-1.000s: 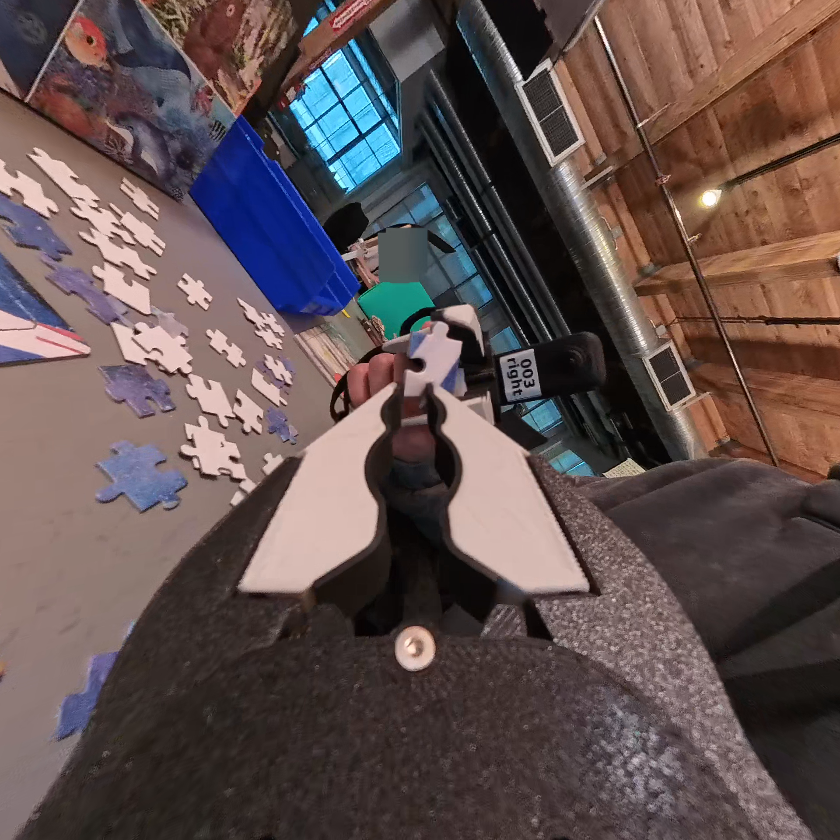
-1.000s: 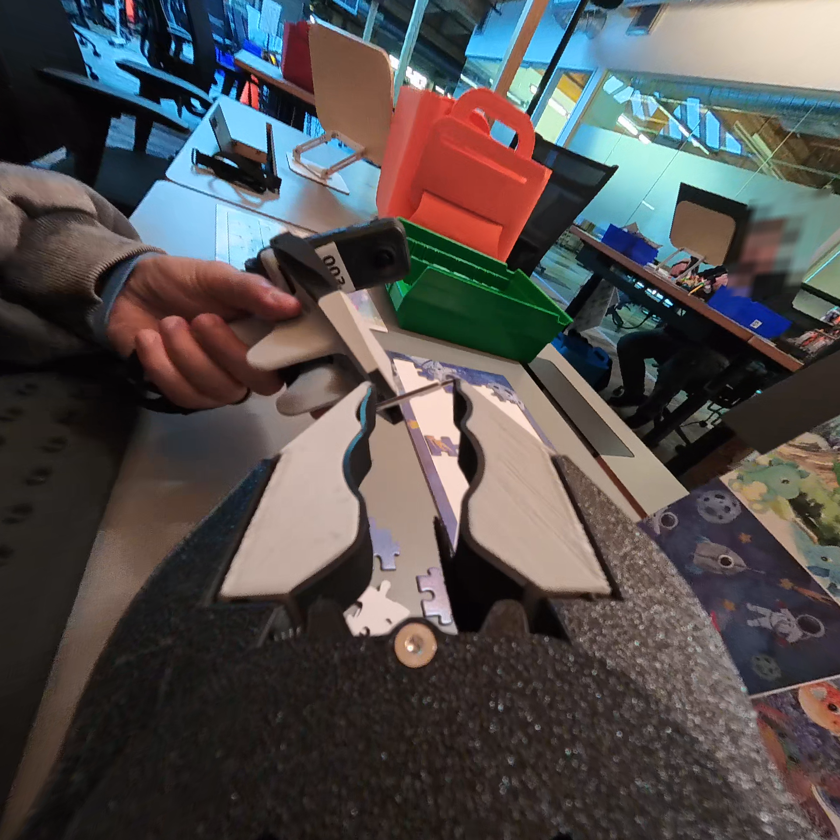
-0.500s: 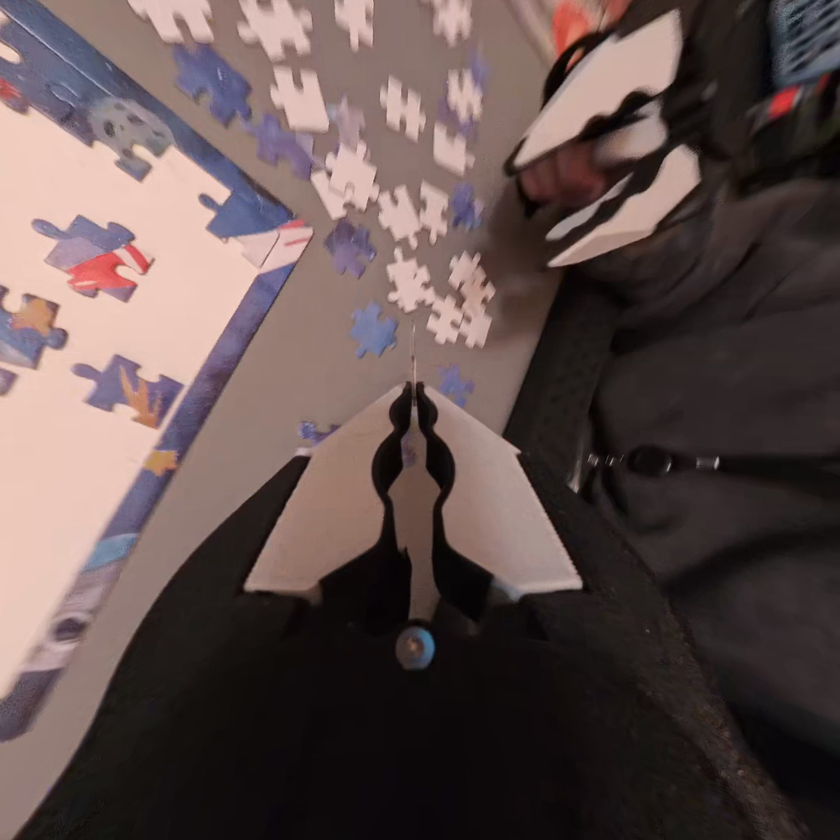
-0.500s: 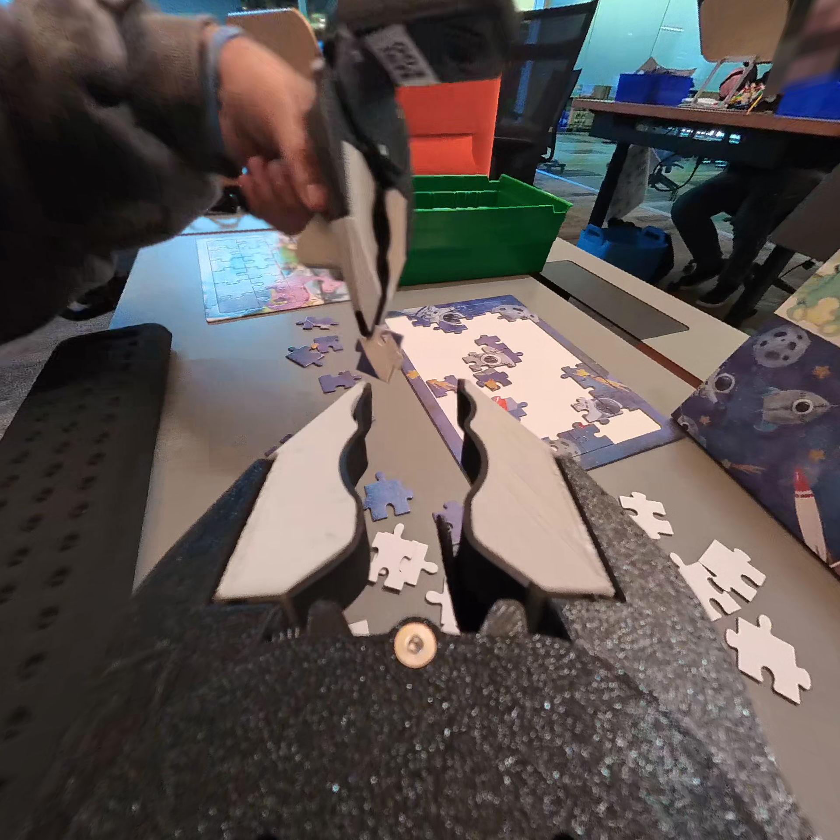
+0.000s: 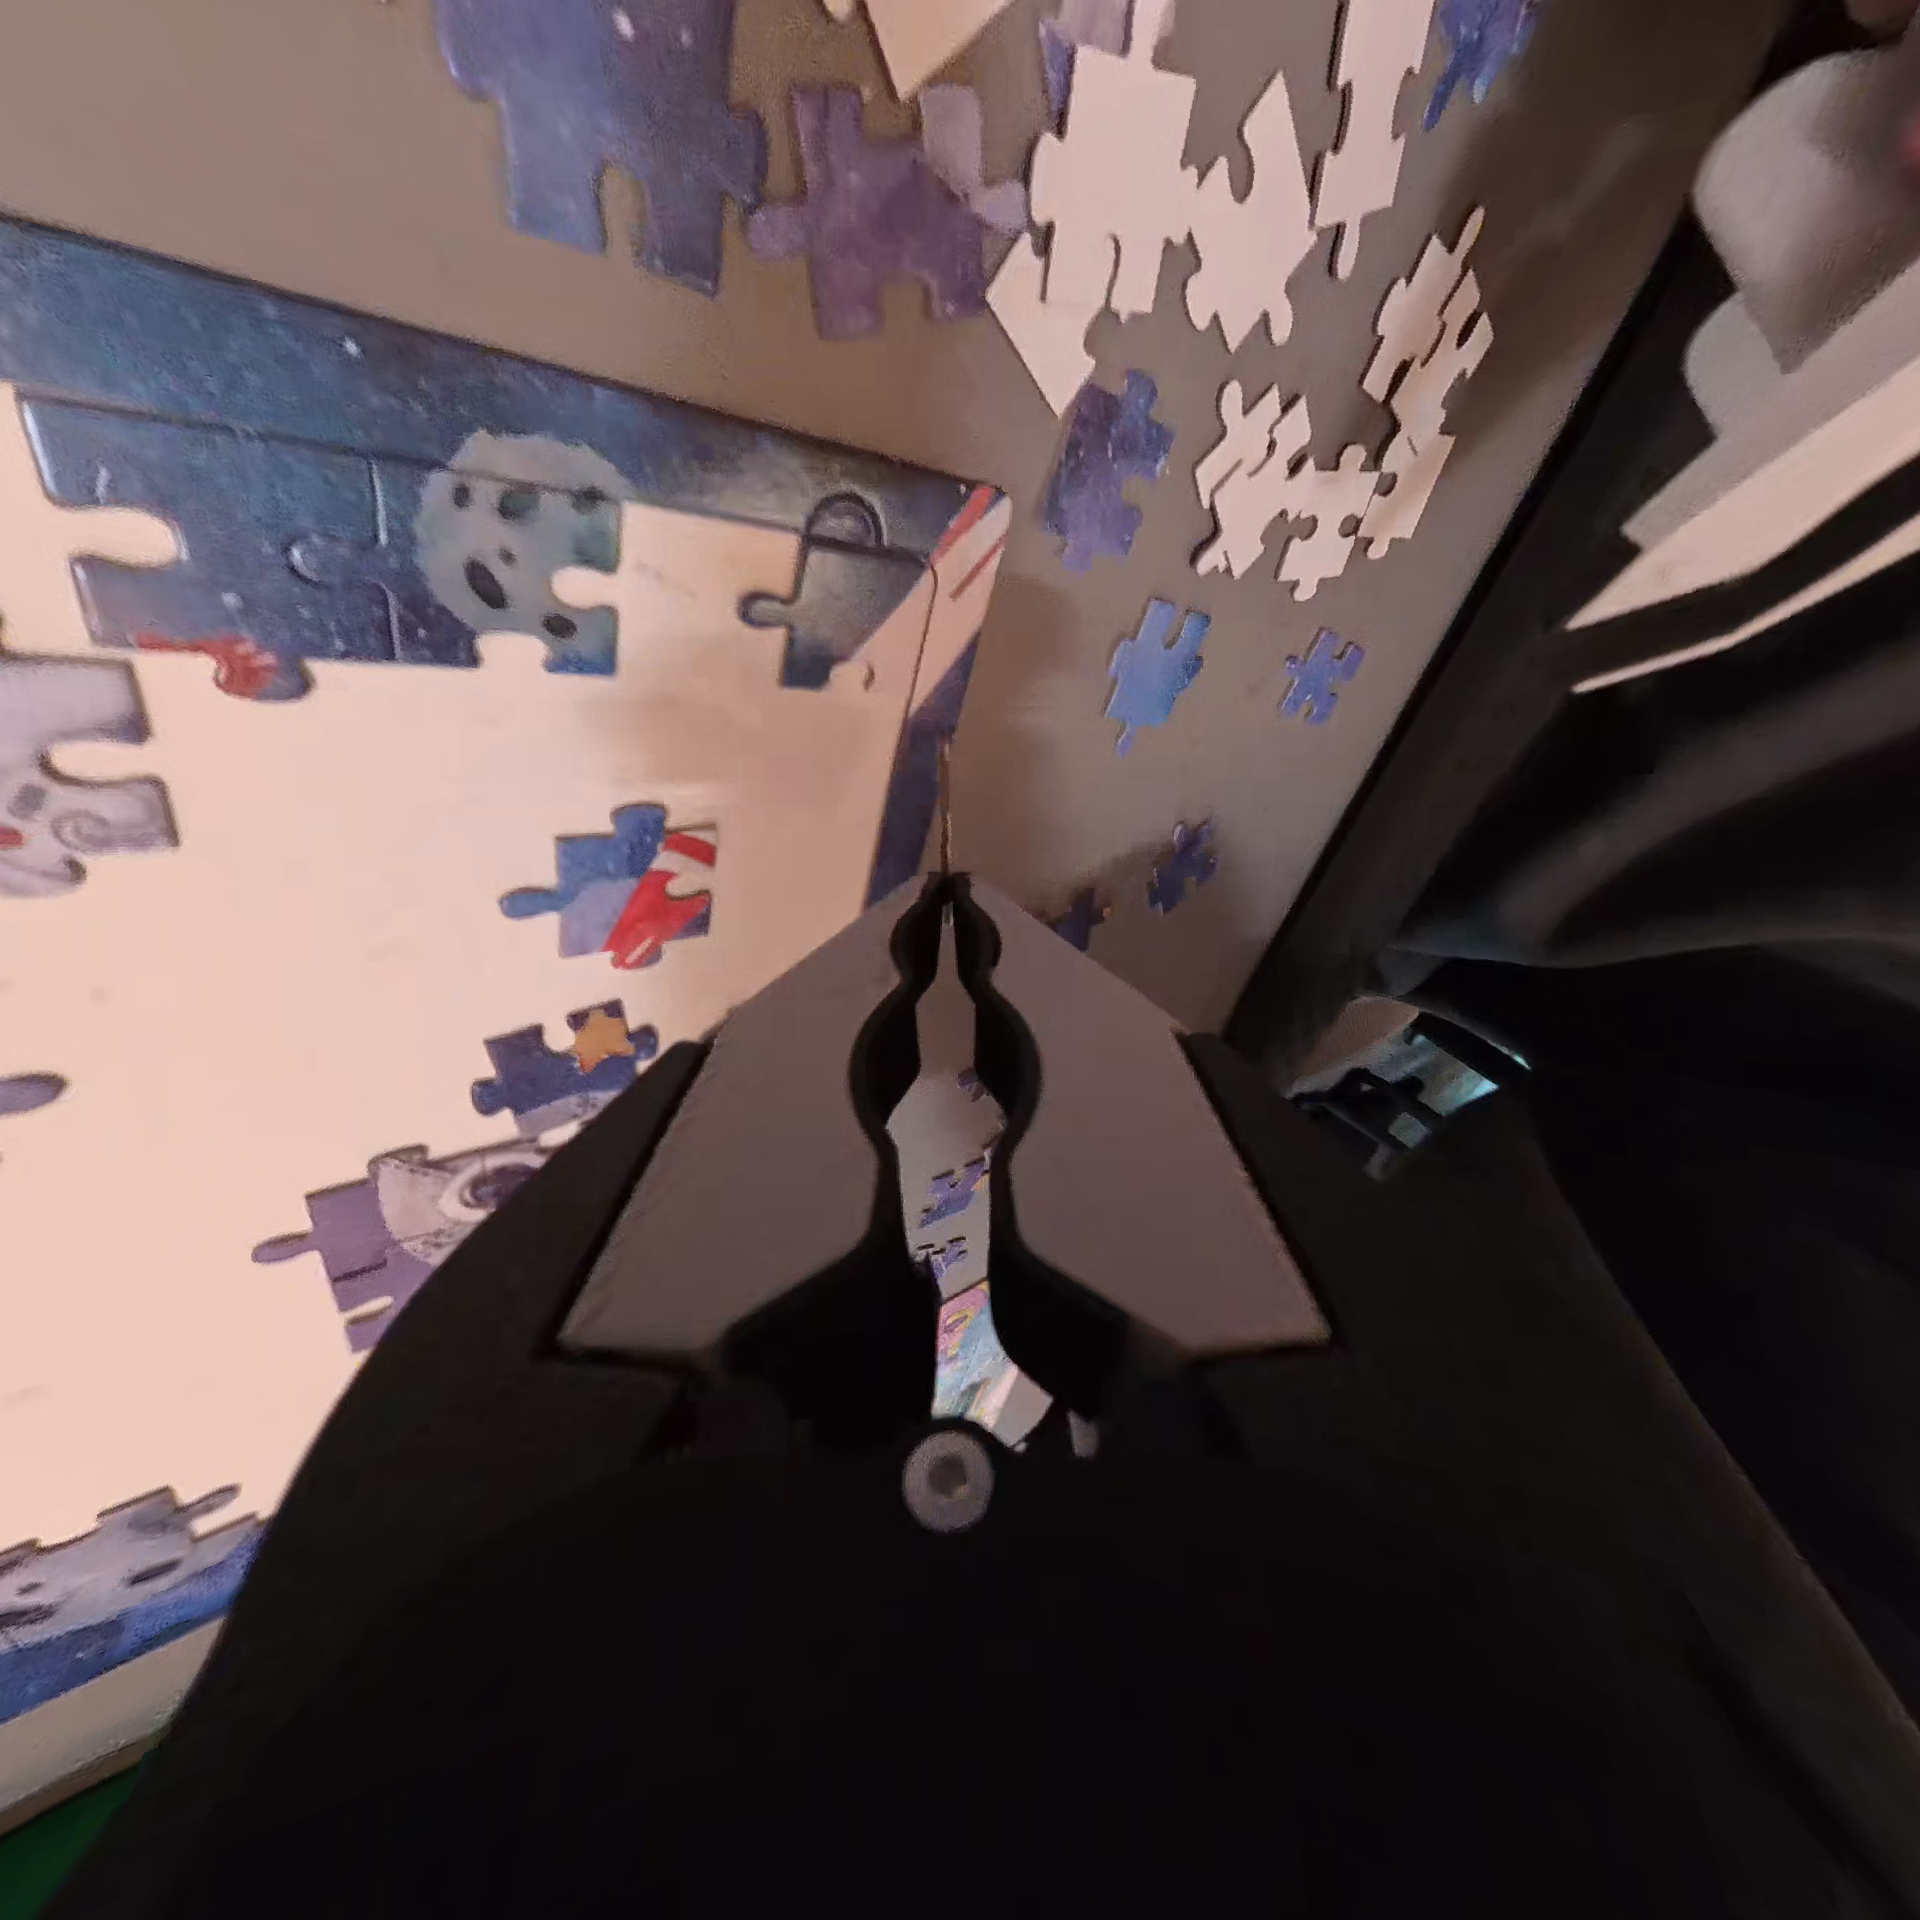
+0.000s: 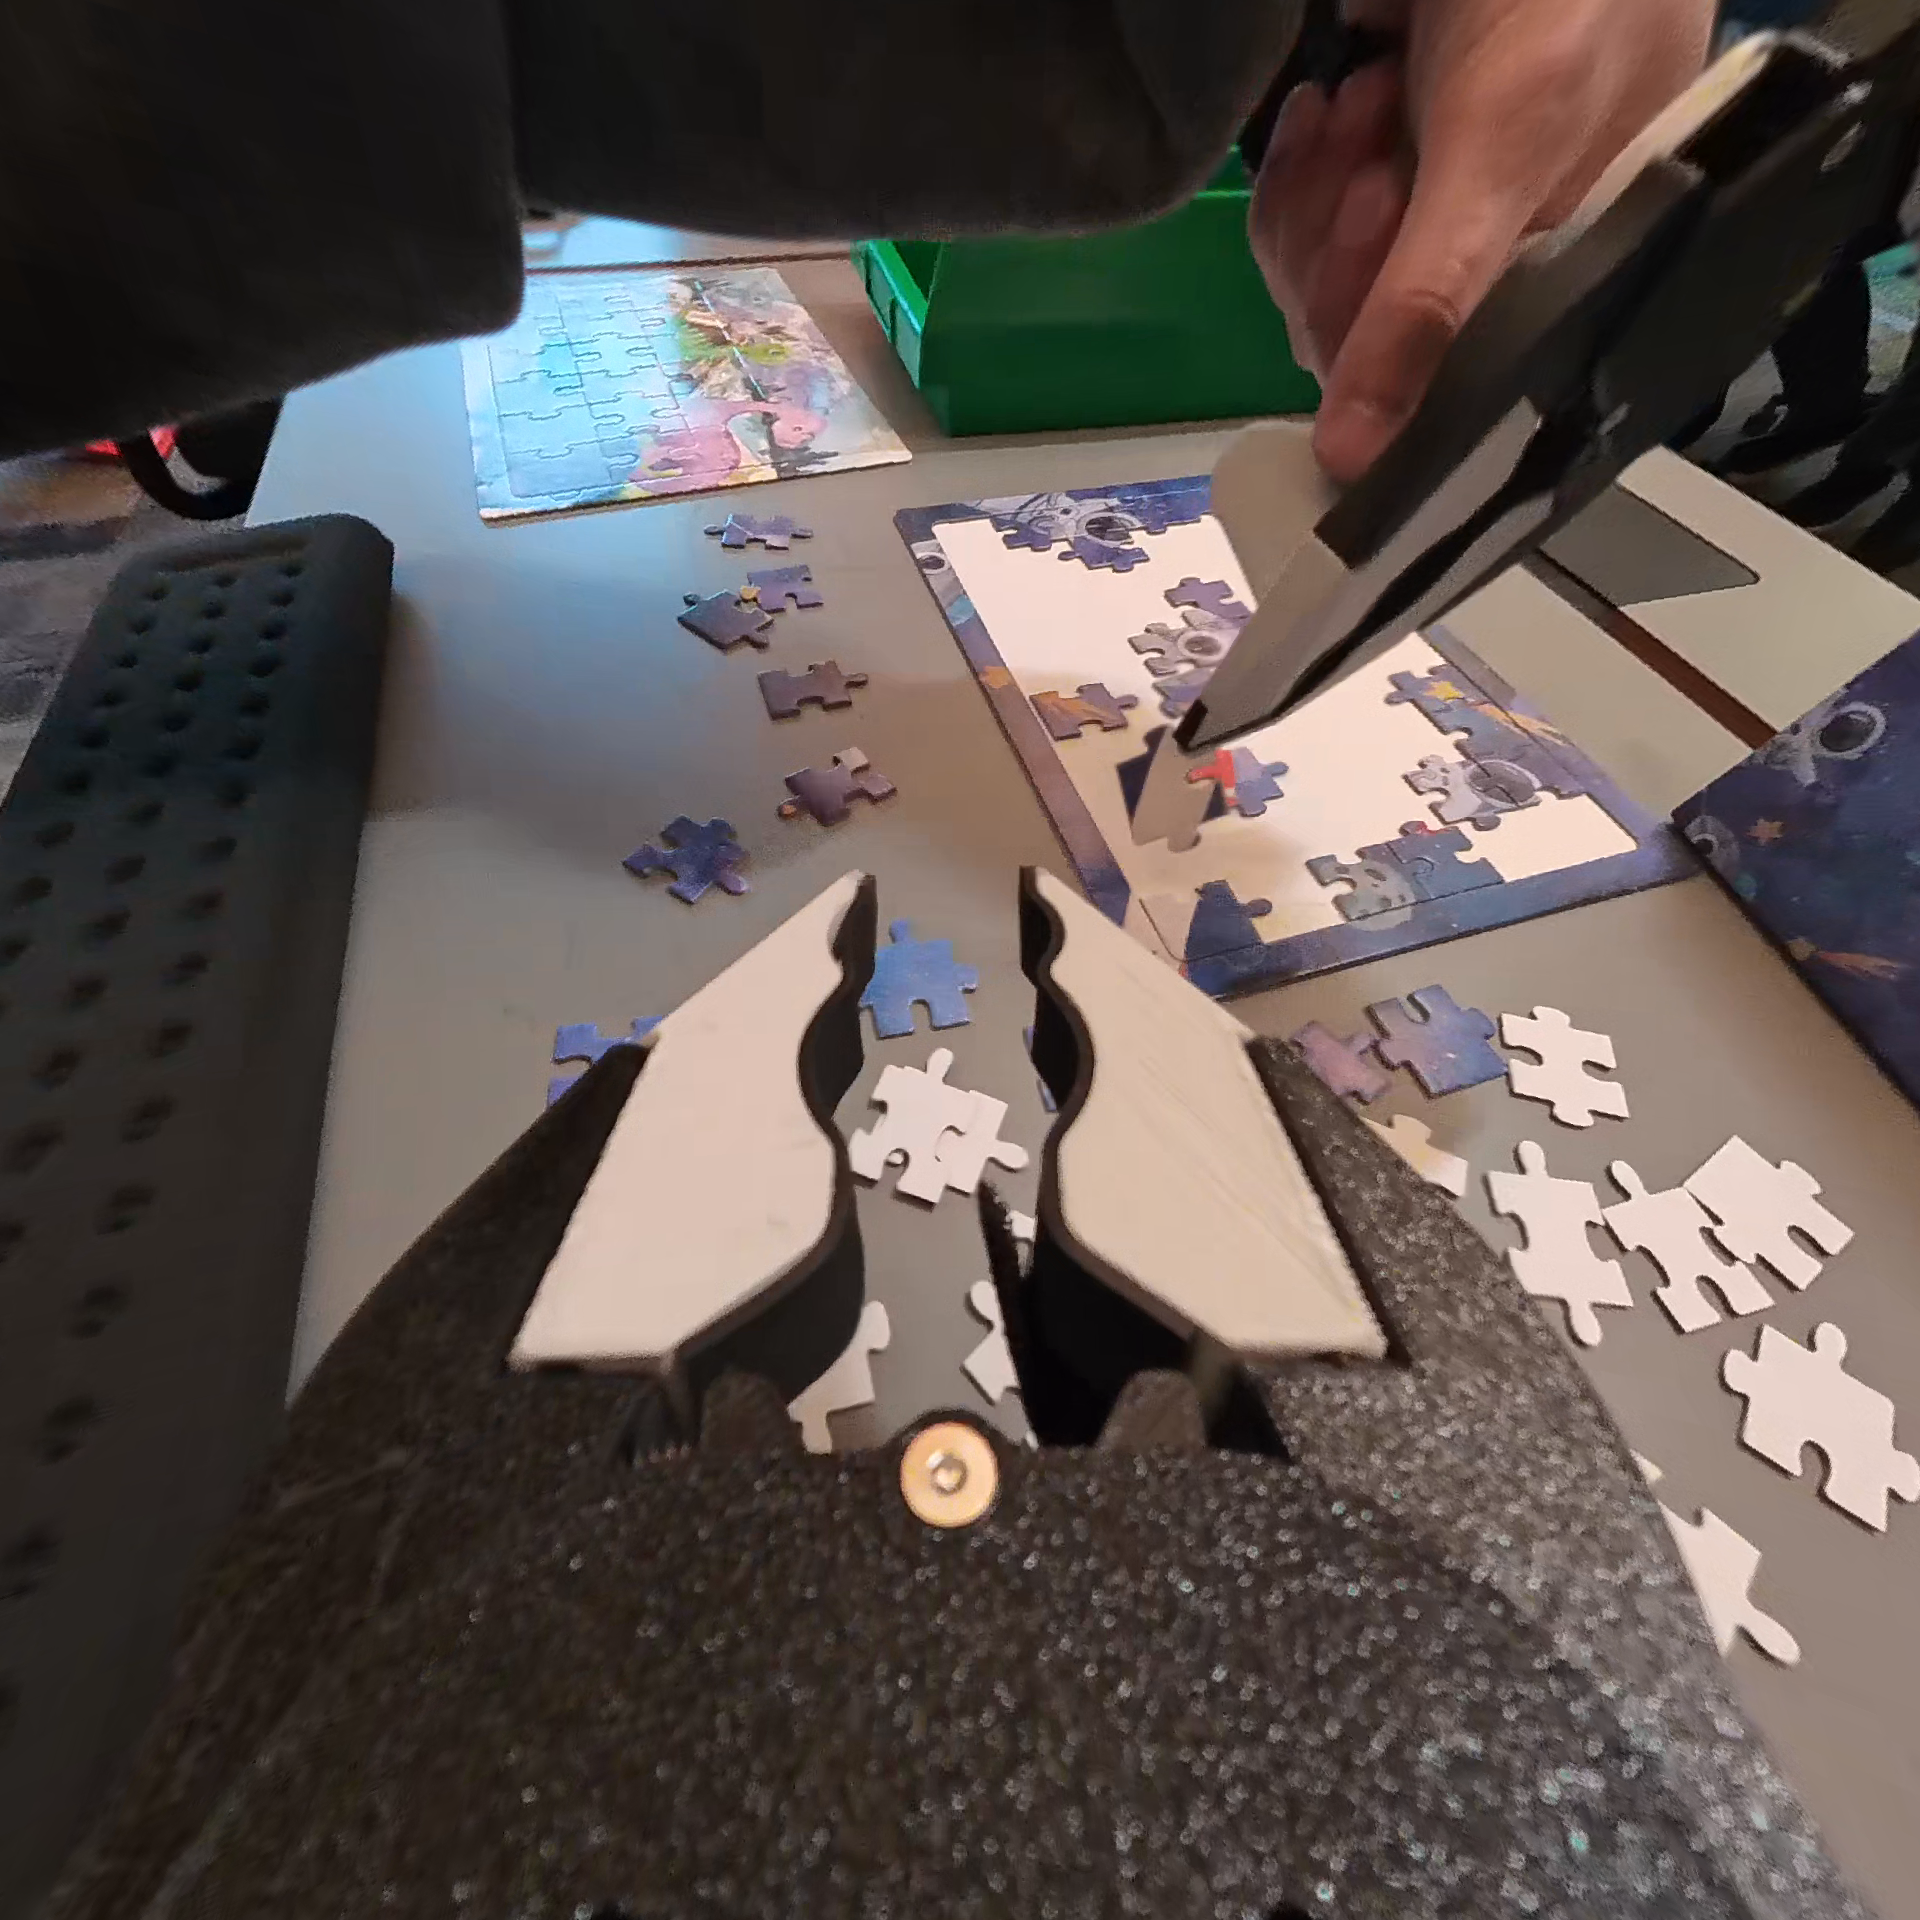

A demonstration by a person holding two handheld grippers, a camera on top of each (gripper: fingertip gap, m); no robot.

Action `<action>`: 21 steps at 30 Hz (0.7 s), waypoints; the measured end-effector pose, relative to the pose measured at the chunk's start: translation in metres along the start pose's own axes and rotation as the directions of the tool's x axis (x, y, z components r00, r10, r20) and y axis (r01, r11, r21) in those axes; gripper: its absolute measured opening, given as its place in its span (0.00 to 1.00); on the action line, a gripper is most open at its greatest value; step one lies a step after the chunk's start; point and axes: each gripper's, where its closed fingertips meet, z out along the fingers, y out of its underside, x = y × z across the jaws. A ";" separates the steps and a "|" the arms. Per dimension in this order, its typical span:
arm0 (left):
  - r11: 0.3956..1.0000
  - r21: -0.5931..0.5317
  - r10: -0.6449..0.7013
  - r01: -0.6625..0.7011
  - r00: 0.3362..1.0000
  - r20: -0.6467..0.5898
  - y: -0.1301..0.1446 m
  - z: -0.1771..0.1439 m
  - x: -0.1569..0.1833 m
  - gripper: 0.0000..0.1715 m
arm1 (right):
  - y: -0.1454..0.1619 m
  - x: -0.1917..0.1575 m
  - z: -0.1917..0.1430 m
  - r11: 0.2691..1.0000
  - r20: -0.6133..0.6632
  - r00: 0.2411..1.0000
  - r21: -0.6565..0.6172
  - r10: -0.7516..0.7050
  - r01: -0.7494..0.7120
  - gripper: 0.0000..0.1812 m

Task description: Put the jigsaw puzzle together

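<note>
My left gripper (image 5: 948, 883) is shut on a puzzle piece (image 5: 943, 810), which shows edge-on in the left wrist view. In the right wrist view the left gripper (image 6: 1190, 732) holds this piece (image 6: 1169, 805) upright, just above the puzzle tray (image 6: 1455, 909), near its front left corner. The tray (image 5: 312, 353) has a blue border and a white floor with several pieces lying in it. My right gripper (image 6: 945, 883) is open and empty. It hangs over loose pieces on the grey table, in front of the tray.
Blue face-up pieces (image 6: 691, 857) lie left of the tray and white face-down pieces (image 6: 1662, 1236) lie to its right. A finished colourful puzzle (image 6: 675, 384) and a green bin (image 6: 1081, 332) stand behind. A black perforated pad (image 6: 177, 831) is at the left and a space picture (image 6: 1818, 810) at the right. Left tips to right tips: about 12 cm.
My left gripper has swung down from mid-air with the piece to just above the tray's corner. My right gripper has stayed open and now tilts down over the loose pieces.
</note>
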 end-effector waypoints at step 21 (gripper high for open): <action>0.993 0.053 -0.098 0.107 0.983 -0.155 -0.010 0.009 -0.017 0.01 | 0.012 0.020 -0.003 0.996 -0.050 0.996 -0.043 0.070 -0.072 0.15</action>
